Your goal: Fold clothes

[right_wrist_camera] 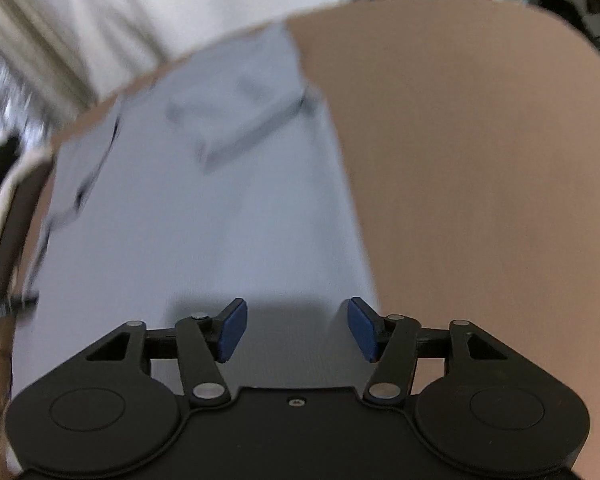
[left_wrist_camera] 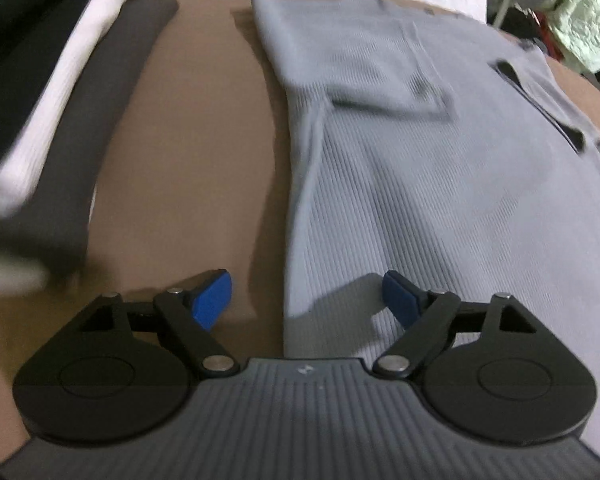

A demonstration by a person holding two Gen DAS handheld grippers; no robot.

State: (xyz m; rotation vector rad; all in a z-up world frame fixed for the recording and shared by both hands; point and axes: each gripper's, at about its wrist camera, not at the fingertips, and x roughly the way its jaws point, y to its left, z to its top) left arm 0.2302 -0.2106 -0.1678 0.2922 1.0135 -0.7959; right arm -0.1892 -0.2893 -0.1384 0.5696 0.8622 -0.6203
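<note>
A grey ribbed garment (left_wrist_camera: 400, 168) with a pocket lies flat along the brown table (left_wrist_camera: 188, 160). My left gripper (left_wrist_camera: 308, 300) is open and empty, hovering over the garment's near left edge. In the right wrist view the same grey garment (right_wrist_camera: 188, 220) looks blurred. My right gripper (right_wrist_camera: 296, 328) is open and empty above its near right edge, over the brown table (right_wrist_camera: 480, 180).
A stack of folded clothes, dark grey (left_wrist_camera: 96, 120), white (left_wrist_camera: 64, 92) and black, lies at the table's left; it also shows at the left edge of the right wrist view (right_wrist_camera: 4, 208). White fabric (right_wrist_camera: 140, 20) hangs behind the table. Clutter (left_wrist_camera: 572, 20) sits at the far right.
</note>
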